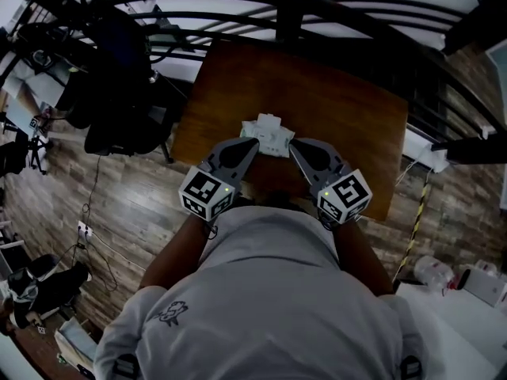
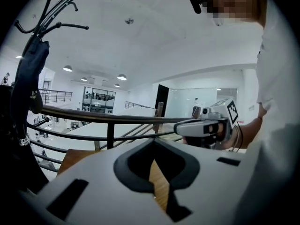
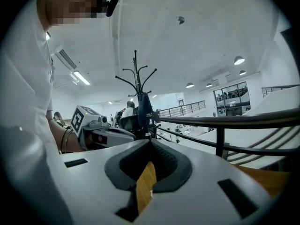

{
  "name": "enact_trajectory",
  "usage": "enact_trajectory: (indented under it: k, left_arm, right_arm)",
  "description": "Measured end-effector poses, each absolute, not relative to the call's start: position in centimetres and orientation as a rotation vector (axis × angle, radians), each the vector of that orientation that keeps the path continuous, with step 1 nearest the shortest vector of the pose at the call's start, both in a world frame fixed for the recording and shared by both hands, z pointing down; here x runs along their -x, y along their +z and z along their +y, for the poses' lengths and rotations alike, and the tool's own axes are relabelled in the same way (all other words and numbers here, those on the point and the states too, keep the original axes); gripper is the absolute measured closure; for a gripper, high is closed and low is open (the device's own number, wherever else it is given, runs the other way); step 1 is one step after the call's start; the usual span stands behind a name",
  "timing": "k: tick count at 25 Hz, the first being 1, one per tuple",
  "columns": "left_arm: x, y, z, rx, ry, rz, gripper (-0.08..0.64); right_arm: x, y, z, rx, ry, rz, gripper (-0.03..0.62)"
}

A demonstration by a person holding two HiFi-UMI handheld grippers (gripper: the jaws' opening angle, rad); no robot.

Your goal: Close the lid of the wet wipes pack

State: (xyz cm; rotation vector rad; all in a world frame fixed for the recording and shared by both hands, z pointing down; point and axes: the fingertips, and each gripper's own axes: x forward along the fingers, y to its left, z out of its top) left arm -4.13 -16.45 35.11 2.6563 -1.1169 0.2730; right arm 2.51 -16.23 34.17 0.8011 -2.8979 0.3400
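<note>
Open tabletop (image 1: 333, 109) lies all round the wipes pack (image 1: 268, 134); a railing (image 1: 317, 6) blocks the far side.

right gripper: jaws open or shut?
Shut. In the right gripper view the grey two-jaw right gripper has its tips together, with nothing between them; only brown wooden table shows below.

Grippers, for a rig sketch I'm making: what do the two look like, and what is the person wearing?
Both the left gripper and right gripper have pale grey tapered fingers with dark lining. Each carries a white cube printed with black square markers, plus a small green light. The person wears a light short-sleeved shirt.
</note>
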Motion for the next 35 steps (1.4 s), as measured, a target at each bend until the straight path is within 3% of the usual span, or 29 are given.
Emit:
enact_trajectory:
  k: [3, 24, 35]
  left_arm:
    - [1.6, 35.0, -17.9, -2.67, 0.282, -1.121, 0.548]
    - [8.8, 46.7, -25.8, -2.501, 0.52, -1.014, 0.548]
    - [10.8, 53.2, -26.3, -2.408, 0.62, -0.935, 0.548]
  right_arm:
    - [-5.1, 34.4, -17.4, -0.813, 0.338, -2.893, 0.558]
    - [-0.5, 43.8, -26.6, -0.862, 0.417, -2.765, 0.557]
    - [1.8, 50.6, -28.4, -0.805, 0.651, -2.659, 0.557]
